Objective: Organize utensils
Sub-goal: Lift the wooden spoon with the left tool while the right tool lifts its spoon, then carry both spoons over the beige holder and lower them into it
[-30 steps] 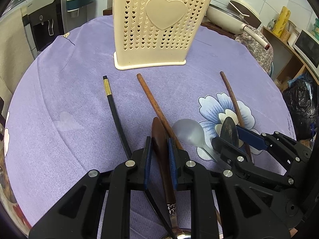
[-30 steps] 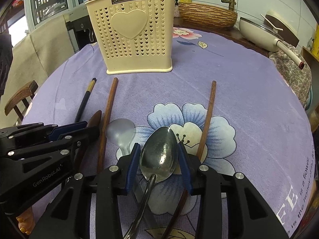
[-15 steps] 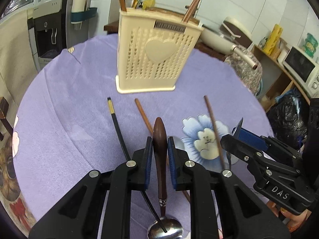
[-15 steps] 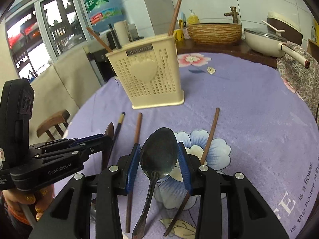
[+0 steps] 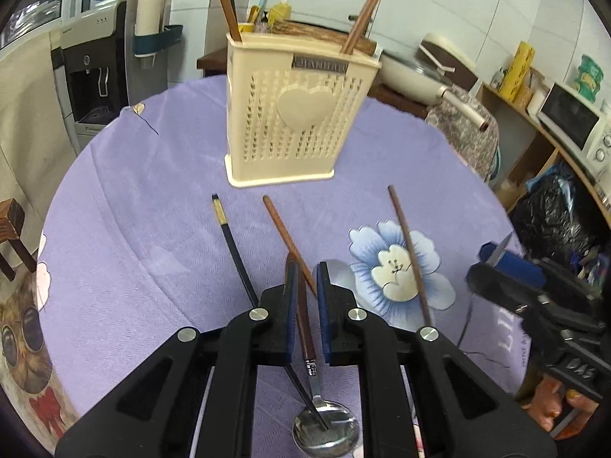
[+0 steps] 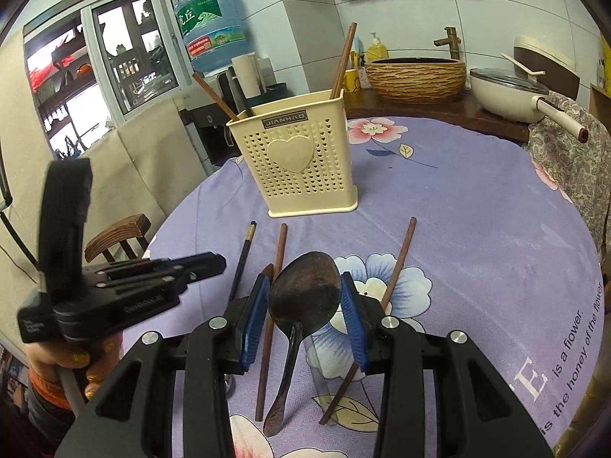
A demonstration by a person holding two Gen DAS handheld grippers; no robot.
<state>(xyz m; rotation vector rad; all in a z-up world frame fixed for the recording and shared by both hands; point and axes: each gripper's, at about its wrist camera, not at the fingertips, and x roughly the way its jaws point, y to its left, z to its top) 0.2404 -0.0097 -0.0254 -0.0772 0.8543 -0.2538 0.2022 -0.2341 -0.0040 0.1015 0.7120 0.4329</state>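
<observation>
Left jaws: my left gripper (image 5: 303,297) is clamped on the brown handle of a spoon (image 5: 305,328); its steel bowl hangs below, toward me, handle tip pointing forward.
Right jaws: my right gripper (image 6: 304,301) pinches a second spoon (image 6: 305,294) across its bowl, the handle trailing down and back under the fingers.
Key relation: the holder (image 5: 296,114) stands straight ahead of both spoons, beyond the sticks lying on the cloth; both spoons run roughly along the line toward it.
Nearer hand: I cannot tell which is closer; the left faces the holder a little more squarely.
Next move, as I judge it: carry each spoon over the rim and tip it upright so it drops in lengthwise.
Holder contents: a few chopsticks already stand in it, at both ends.
Table: three chopsticks (image 5: 288,234) lie apart between me and the holder, and a pale clear spoon (image 5: 338,273) just beyond my left jaws.
Surface: a round table (image 6: 477,210) under purple flowered cloth.
Room: kitchen, with a pan (image 6: 508,93) and woven basket (image 6: 416,78) behind, microwave (image 5: 573,126) to the right.
</observation>
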